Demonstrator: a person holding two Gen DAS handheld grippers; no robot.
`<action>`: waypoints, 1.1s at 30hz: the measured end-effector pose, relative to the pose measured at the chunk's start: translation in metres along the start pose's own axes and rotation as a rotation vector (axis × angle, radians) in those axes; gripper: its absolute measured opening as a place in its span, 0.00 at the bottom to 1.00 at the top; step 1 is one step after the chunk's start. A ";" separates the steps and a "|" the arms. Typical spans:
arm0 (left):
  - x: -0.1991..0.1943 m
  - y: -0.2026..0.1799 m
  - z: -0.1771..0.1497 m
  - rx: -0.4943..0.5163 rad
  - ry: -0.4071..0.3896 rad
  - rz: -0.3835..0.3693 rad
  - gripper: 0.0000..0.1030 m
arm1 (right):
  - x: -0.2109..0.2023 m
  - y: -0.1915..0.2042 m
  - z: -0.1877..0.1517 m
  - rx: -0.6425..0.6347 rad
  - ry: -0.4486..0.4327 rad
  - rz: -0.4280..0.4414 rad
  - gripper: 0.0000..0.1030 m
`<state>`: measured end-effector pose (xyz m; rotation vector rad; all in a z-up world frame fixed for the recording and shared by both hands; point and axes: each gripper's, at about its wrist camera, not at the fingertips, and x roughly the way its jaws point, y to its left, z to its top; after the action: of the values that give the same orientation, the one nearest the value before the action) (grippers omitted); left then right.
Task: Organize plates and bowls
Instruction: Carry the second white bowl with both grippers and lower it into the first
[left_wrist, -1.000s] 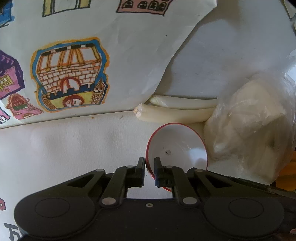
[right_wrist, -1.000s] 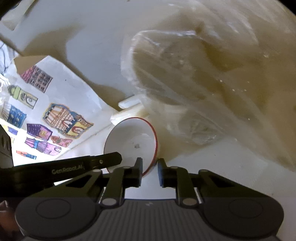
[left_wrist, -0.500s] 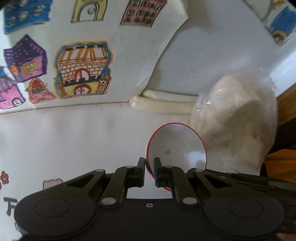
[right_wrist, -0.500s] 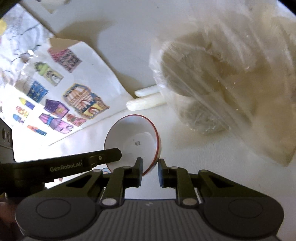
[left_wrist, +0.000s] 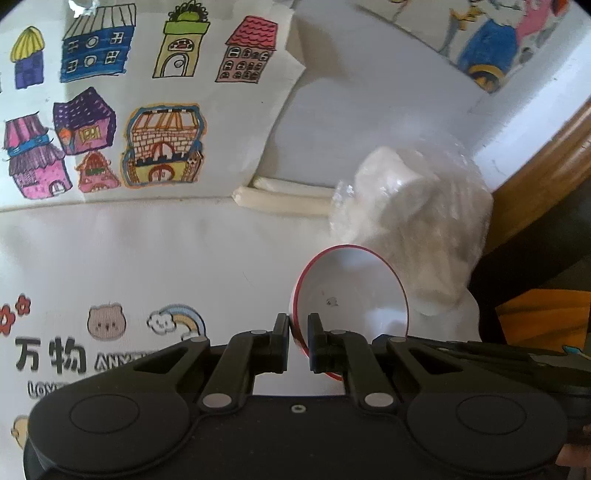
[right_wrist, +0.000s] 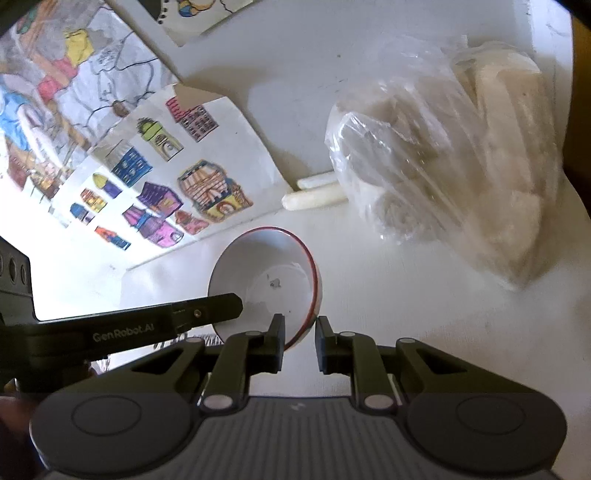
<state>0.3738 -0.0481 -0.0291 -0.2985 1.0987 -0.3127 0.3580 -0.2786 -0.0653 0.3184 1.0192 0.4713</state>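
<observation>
We see a small white bowl with a red rim (left_wrist: 351, 291) sitting low and right of centre in the left wrist frame, and just left of centre in the lower half of the right wrist frame (right_wrist: 266, 280). It is tilted, its inside facing the cameras, with a small dark speck on its floor. Both tools pinch it at once. The left gripper (left_wrist: 298, 339) has its two fingers drawn close on the bowl's near left rim, one finger inside the wall and one outside. The right gripper (right_wrist: 299, 343) clamps the opposite rim in the same manner. In the right wrist frame we also see the left tool's black finger reaching in from the left edge to the bowl.

Beyond the bowl, the white worktop (right_wrist: 406, 332) spreads across both frames. Just above the bowl lie two pale rolled sticks (left_wrist: 288, 199) side by side, their far ends tucked behind a clear plastic bag of pale lumps (right_wrist: 461, 166) that fills the right of the frame. To the upper left lies a sheet of paper with coloured house drawings (left_wrist: 147, 122), and at lower left in the left wrist frame a printed cloth with a bear and rainbow (left_wrist: 107, 321). A wooden edge (left_wrist: 546, 155) crosses the right side.
</observation>
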 end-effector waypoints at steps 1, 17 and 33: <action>-0.003 -0.001 -0.004 0.001 0.002 -0.002 0.10 | -0.003 0.000 -0.004 -0.002 0.003 0.002 0.19; -0.029 0.003 -0.075 -0.044 0.087 -0.014 0.11 | -0.030 0.001 -0.058 -0.048 0.119 0.048 0.19; -0.024 0.003 -0.102 -0.064 0.185 0.029 0.12 | -0.022 0.005 -0.076 -0.097 0.234 0.033 0.19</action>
<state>0.2717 -0.0440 -0.0542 -0.3151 1.2959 -0.2835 0.2813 -0.2829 -0.0844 0.1957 1.2156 0.5960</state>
